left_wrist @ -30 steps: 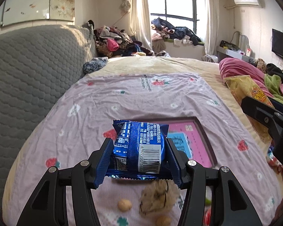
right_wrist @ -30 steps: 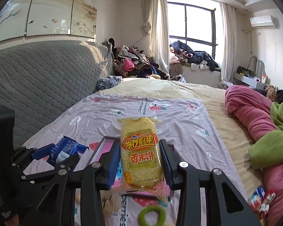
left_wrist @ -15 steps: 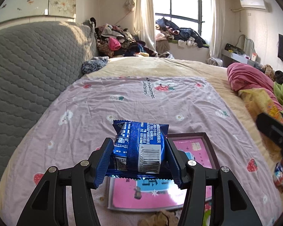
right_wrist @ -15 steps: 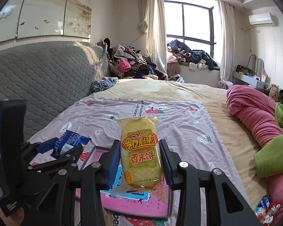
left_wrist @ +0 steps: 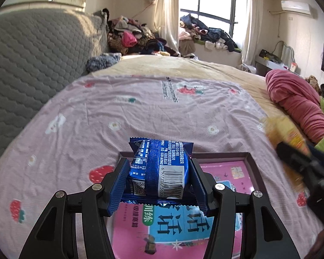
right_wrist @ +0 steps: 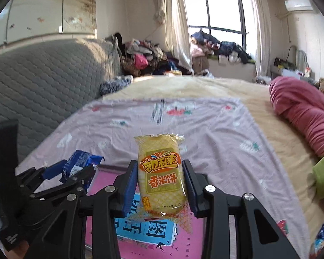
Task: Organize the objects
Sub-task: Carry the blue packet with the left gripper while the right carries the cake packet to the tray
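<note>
- While held above the pink box (left_wrist: pixel 224 155), blue packet (left_wrist: pixel 159 172) pinched crosswise in left gripper (left_wrist: pixel 158 183), jaws closed on both its sides, barcode facing the camera.
- Yellow packet (right_wrist: pixel 161 174) clamped upright in right gripper (right_wrist: pixel 159 185), jaws narrow, pressing on its long edges, crimped end hanging below.
- Both held over the box on the floral sheet (left_wrist: pixel 140 112), pink-and-blue book (left_wrist: pixel 172 222) lying inside.
- In left view, right gripper blurred at the right edge, yellow packet with it.
- In right view, left gripper low on the left, just beside.
- Beyond: grey headboard (right_wrist: pixel 43 82), pink blanket (right_wrist: pixel 302 112), clothes pile (right_wrist: pixel 144 56) by the window.
</note>
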The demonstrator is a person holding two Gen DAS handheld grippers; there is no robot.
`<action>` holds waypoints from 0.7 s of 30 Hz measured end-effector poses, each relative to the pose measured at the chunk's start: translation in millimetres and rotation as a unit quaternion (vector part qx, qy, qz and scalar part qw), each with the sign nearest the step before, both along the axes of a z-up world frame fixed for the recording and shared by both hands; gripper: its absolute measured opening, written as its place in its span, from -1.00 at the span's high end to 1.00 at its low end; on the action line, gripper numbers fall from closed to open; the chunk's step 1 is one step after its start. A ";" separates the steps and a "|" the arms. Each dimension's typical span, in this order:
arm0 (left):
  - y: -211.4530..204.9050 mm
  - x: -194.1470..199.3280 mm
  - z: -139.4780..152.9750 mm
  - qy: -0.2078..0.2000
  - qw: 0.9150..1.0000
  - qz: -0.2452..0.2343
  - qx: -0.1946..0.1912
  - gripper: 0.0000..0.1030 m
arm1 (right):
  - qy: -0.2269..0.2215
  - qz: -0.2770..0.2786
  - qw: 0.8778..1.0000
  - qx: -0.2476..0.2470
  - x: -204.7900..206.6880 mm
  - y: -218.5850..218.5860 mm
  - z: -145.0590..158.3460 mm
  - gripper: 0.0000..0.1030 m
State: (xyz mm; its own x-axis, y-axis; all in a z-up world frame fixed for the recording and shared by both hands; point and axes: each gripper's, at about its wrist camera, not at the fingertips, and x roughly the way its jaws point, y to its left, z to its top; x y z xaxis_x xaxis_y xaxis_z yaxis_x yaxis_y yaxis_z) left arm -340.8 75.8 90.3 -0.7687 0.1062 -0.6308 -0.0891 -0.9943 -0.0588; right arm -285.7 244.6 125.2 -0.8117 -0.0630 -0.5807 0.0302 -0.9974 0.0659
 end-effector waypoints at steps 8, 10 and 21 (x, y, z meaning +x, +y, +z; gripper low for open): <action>0.1 -26.2 -44.8 -0.042 0.999 0.006 0.002 -0.13 | -0.064 0.004 0.998 0.005 -31.7 -1.7 -54.7 0.20; -0.3 -32.2 -53.4 -0.055 0.998 -0.007 0.016 -0.13 | -0.078 0.004 0.997 0.008 -36.6 -1.5 -63.8 0.20; -12.7 -59.6 -86.6 -0.101 0.995 0.019 0.001 -0.13 | -0.143 -0.014 0.989 0.021 -66.5 1.0 -100.9 0.20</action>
